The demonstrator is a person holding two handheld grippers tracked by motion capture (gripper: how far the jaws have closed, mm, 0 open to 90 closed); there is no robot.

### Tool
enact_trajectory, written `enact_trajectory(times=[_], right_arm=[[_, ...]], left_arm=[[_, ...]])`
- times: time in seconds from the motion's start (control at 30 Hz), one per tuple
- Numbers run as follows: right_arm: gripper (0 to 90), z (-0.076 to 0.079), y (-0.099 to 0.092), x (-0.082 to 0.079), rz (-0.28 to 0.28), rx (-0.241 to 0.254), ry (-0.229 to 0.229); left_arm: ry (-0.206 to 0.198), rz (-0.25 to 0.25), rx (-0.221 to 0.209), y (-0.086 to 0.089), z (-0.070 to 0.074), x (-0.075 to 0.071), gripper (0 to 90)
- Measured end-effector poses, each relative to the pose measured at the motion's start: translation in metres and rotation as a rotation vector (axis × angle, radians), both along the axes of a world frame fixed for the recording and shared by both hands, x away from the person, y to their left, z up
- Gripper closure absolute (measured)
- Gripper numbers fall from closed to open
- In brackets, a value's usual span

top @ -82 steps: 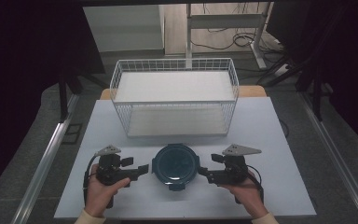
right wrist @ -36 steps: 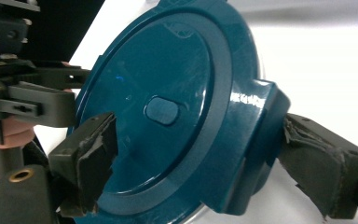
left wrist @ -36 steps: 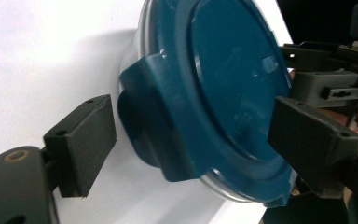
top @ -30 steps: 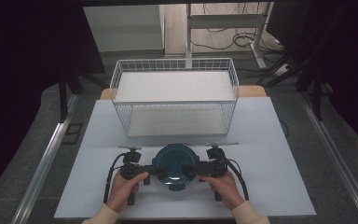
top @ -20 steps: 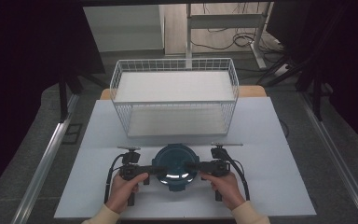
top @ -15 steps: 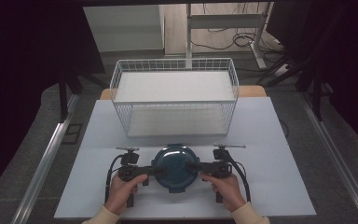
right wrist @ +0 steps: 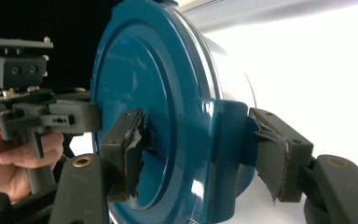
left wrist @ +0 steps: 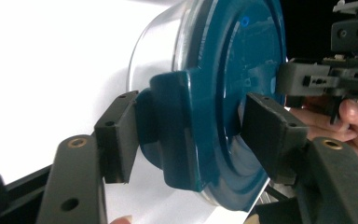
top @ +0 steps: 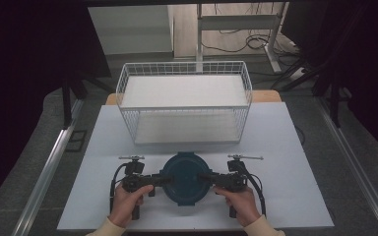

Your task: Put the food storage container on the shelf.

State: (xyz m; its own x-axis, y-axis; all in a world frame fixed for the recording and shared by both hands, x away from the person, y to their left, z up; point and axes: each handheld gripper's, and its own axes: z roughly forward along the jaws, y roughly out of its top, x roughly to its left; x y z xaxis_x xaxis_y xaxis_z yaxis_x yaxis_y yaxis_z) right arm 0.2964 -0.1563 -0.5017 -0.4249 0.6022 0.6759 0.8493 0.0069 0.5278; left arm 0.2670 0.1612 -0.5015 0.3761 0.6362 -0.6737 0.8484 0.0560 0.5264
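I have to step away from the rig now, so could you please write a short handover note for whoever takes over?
Left gripper: jaws have just closed on the left latch tab of the round clear container with dark blue lid.
Right gripper: jaws have just been closing and now clamp the right tab.
Container sits on the white table, in front of the white wire basket.
Done: both tabs gripped.
Left: probably lifting it into the basket or unlatching the lid.
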Motion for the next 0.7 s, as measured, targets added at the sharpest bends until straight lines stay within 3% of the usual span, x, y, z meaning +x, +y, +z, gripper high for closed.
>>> enact_trajectory(times=[0.57,0.7], right_arm=[[38.3,0.027,0.001,-0.009,0.030,-0.013,-0.147],[38.2,0.039,0.001,-0.013,0.041,-0.027,-0.205]], left_arm=[[-0.111,-0.014,0.007,0.001,0.025,-0.011,41.1],[-0.132,-0.022,0.004,0.001,0.031,-0.014,41.3]])
